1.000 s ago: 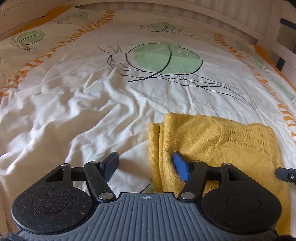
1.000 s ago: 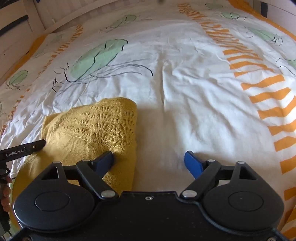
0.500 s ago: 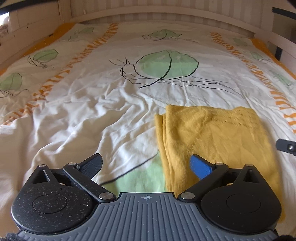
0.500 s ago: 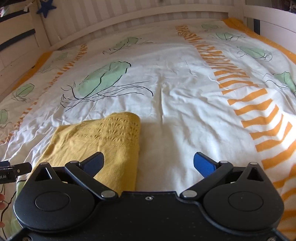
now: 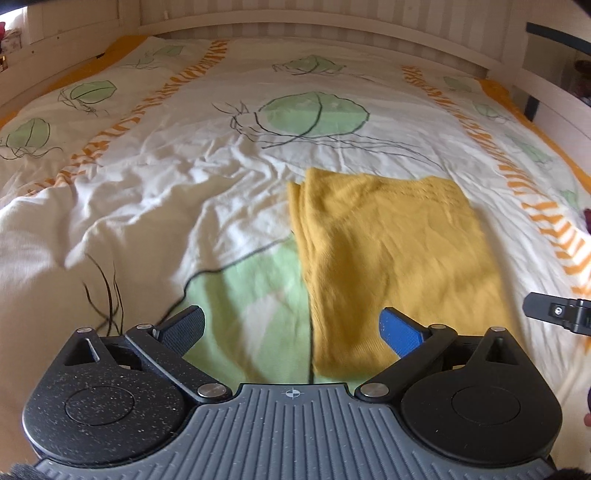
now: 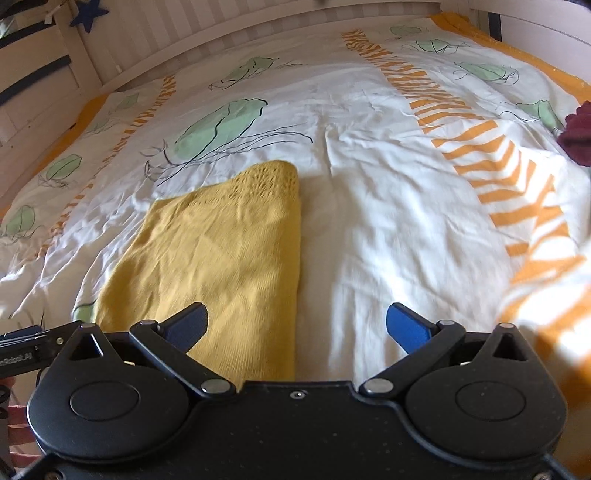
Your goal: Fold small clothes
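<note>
— Where is the garment?

— The yellow knitted garment [image 5: 391, 258] lies folded into a long rectangle on the bed, on the white duvet cover [image 5: 166, 192] with green leaf drawings and orange stripes. Its far end has a lace pattern, and along its left edge the layers of the fold show.

— And the tongs, do they hold it?

— No. The left tongs [image 5: 291, 328] stand wide apart above the near end of the garment; their jaws have just been opening. The blue pad is over the yellow cloth, the dark pad over a green leaf on the cover, and nothing is pressed between them. The right tongs [image 6: 297, 325] are also spread wide, also just opened, and hold nothing: one pad is over the garment's right part, the other over the white cover.

— Anything else around?

— A dark red cloth [image 6: 578, 134] lies near the right edge of the bed, well apart from the garment. White slatted bed rails [image 6: 221, 33] close the far side.
</note>
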Motion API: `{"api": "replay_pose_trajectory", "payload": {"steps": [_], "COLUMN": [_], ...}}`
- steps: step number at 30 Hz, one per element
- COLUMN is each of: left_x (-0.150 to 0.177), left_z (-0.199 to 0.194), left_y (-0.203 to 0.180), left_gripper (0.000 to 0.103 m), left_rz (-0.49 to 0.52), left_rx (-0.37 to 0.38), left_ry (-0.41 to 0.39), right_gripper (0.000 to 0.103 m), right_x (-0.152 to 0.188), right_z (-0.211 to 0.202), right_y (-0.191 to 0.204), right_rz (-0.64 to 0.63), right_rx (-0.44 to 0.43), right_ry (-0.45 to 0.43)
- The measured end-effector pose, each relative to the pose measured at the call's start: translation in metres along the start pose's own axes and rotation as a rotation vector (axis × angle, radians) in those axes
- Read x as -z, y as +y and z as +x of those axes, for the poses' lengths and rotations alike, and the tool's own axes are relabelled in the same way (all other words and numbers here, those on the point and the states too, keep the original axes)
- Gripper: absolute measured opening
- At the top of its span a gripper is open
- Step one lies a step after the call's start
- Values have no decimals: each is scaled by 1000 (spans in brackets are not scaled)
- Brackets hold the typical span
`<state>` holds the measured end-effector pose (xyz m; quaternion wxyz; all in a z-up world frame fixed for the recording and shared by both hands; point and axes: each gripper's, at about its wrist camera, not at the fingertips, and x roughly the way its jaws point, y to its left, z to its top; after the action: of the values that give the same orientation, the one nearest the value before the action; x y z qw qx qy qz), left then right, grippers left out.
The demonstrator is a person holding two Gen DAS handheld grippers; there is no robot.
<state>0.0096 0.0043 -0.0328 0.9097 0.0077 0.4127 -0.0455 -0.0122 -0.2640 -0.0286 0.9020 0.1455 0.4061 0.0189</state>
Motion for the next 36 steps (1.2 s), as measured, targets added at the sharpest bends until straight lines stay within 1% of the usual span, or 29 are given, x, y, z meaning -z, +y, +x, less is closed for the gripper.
{"api": "replay_pose_trajectory", "payload": {"steps": [3,7,13,16,21,24,31,36], "left_x": [8,17,29,33,37,36,34,33], "left_z": [-8,-17,-28,-32,-38,-40,-34,-32], "left_y": [-5,-14,-23,-26,-28,-27,-22,-19], "left_gripper": [102,102,102,101,101,101,101,101], "left_rz": [6,27,42,56,79,71,30,19], "left_rx": [12,-21,-22,-52,-81,-78,-56,-54], "left_ry": [7,31,75,92,79,73,92,99], "right_gripper": [103,103,103,103,103,103,103,103], "right_x": [8,17,30,36,39,39,41,42], "right_z": [-12,-26,-38,-43,-44,-43,-40,-39], "right_y": [4,9,27,31,33,31,28,27], "right_rz": [-13,-20,-105,-115,-121,-114,-97,-80], "right_rx": [10,9,43,43,49,53,59,58], "right_ry": [-5,-8,-12,-18,-24,-21,-5,0]}}
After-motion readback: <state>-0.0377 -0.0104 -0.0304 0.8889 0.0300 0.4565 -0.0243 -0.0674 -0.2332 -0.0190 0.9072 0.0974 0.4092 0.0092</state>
